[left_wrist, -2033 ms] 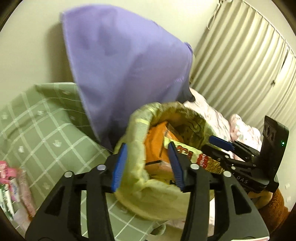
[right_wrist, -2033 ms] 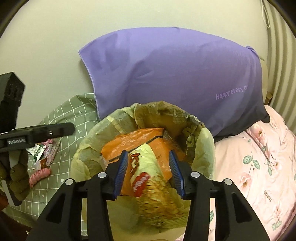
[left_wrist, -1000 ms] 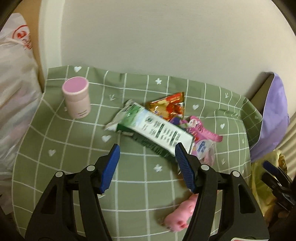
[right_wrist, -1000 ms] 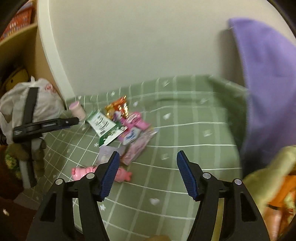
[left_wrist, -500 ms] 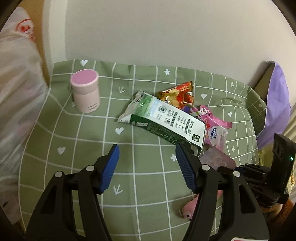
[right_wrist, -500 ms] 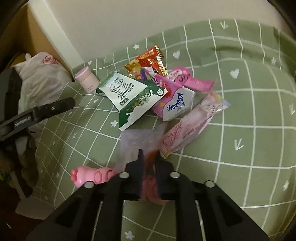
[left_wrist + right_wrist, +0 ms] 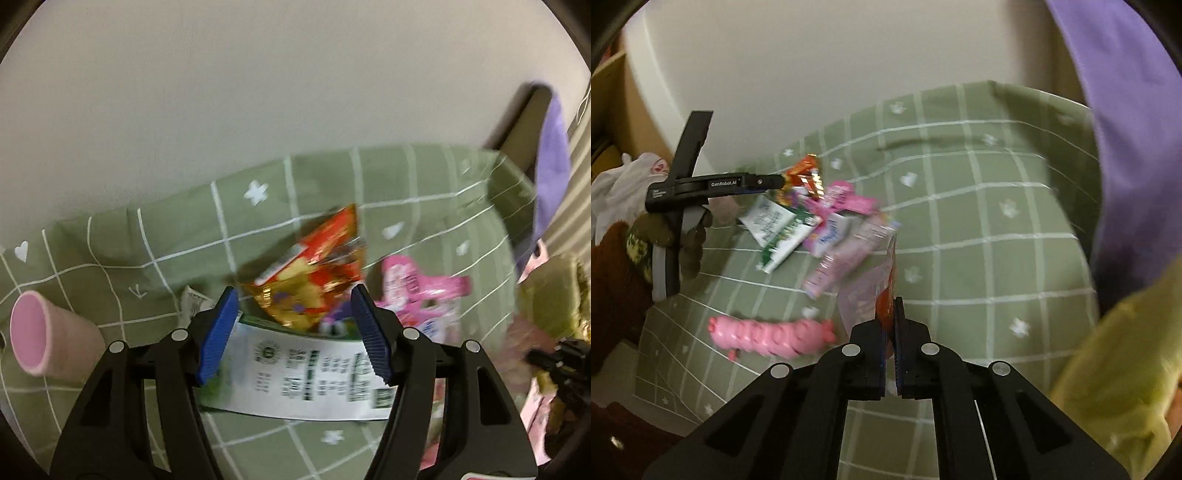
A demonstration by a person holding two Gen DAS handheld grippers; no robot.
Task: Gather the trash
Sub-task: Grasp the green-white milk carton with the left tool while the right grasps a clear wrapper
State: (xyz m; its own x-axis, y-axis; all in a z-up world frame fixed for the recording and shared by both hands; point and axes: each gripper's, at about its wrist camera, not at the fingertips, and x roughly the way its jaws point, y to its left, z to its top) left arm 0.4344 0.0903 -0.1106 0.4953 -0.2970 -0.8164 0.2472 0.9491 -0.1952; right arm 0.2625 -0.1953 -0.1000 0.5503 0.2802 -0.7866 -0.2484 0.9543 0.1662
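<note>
We are in the pick-up step: right tool (image 7: pixel 891 314) pressed together, pinching a thin wrapper (image 7: pixel 866 295) just above the bed (image 7: pixel 979 229). Left tool (image 7: pixel 293 325) spread over a red snack bag (image 7: pixel 314 273) & carton (image 7: pixel 306 373), nothing held. Next, in our view: carry wrapper to the yellow bag (image 7: pixel 1123 354) at right, w/o dropping it

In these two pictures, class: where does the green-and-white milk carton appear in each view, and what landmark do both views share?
Left wrist view: the milk carton lies low in the centre, just beyond the open left gripper.
Right wrist view: it lies left of centre, in the litter pile.
Shared landmark: the red-and-gold snack wrapper beside the carton's far side.
</note>
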